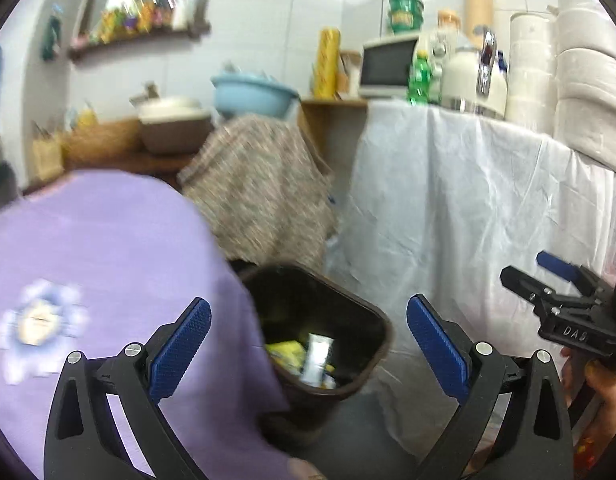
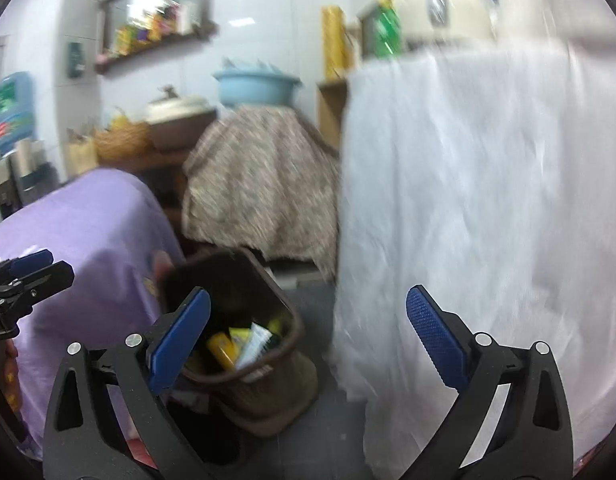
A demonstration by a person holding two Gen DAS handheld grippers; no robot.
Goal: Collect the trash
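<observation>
left gripper [image 1: 308, 344] jaws spread wide, nothing held, right gripper [image 2: 308, 340] likewise released and empty, dark brown plastic trash bin [image 2: 244, 332] seen on grey floor just ahead, yellow and white wrappers [image 2: 240, 344] inside, purple cloth [image 1: 108, 248] beside, white draped sheet [image 1: 448, 208] behind

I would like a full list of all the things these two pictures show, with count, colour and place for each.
trash bin: one, dark brown, on the floor between the covered furniture
trash in bin: several pieces, yellow and white, at the bin's bottom
purple cover: one, left of the bin
patterned cloth: one, brownish, behind the bin
white sheet: one, right of the bin
blue basin: one, light blue, on the back counter
pot: one, brown with white lid, beside the basin
green bottle: one, above the white sheet
left claw: black with blue pads, open, empty
right claw: the same, open, empty
</observation>
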